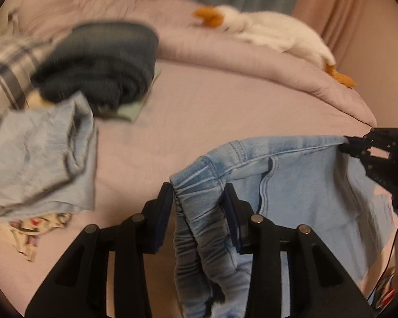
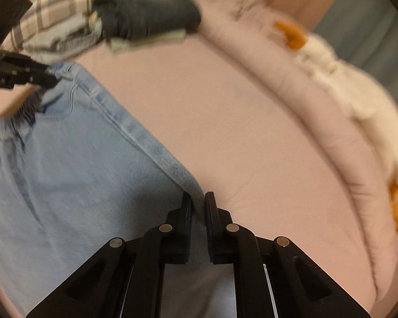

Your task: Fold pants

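Light blue denim pants (image 1: 299,180) hang stretched between my two grippers above the pink bed. My left gripper (image 1: 199,193) is shut on the gathered elastic waistband, which bunches down between its fingers. My right gripper (image 2: 198,198) is shut on the pants' side edge (image 2: 169,164). In the left wrist view the right gripper (image 1: 358,143) shows at the far right, pinching the cloth. In the right wrist view the left gripper (image 2: 39,78) shows at the upper left on the waistband. The pants (image 2: 74,164) drape down to the left.
Folded clothes lie on the bed: a light blue piece (image 1: 42,156), a dark rolled pair (image 1: 100,63) and a plaid cloth (image 1: 5,71). A patterned cloth (image 1: 37,230) lies underneath. A white plush goose (image 1: 273,31) rests on the pink duvet (image 1: 225,53) by the curtains.
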Motion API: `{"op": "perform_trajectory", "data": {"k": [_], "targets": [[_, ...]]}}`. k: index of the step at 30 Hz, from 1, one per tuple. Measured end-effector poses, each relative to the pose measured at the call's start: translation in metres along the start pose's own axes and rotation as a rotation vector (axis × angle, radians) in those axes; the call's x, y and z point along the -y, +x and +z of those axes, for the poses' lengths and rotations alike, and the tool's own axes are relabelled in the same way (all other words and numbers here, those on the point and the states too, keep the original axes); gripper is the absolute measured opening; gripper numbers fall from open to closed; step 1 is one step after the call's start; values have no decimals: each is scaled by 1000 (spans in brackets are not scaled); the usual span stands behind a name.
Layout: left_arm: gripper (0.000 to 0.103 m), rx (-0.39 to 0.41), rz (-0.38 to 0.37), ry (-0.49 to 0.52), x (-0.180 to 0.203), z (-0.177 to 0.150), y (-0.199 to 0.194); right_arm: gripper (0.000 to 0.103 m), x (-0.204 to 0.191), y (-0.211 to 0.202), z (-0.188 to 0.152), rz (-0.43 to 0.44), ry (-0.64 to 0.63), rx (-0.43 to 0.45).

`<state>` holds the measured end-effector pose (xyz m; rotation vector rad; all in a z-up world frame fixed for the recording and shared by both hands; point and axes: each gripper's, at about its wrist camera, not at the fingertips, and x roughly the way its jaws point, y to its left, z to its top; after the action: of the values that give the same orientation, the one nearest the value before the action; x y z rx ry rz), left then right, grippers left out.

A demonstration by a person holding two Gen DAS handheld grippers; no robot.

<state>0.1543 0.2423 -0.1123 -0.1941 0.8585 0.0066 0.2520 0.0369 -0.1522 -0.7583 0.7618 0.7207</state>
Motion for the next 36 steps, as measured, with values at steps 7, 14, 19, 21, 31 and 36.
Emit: {"op": "perform_trajectory", "data": {"k": [7, 14, 19, 21, 31, 36], "targets": [[37, 118, 0, 86, 22, -46, -60, 10, -32, -99, -37, -74, -14, 135], [51, 88, 52, -53, 14, -120, -81, 10, -80, -136, -85, -66, -73, 148], [48, 21, -2, -309, -19, -171, -85, 10, -115, -116, -123, -46, -79, 69], [48, 20, -77, -391, -27, -177, -84, 10, -123, -100, -137, -21, -60, 30], [48, 69, -353, -750, -50, -198, -74, 10, -140, -76, -143, -87, -47, -8], [48, 90, -403, -732, -44, -188, -78, 10, -152, -76, -143, -128, -61, -16]]}}
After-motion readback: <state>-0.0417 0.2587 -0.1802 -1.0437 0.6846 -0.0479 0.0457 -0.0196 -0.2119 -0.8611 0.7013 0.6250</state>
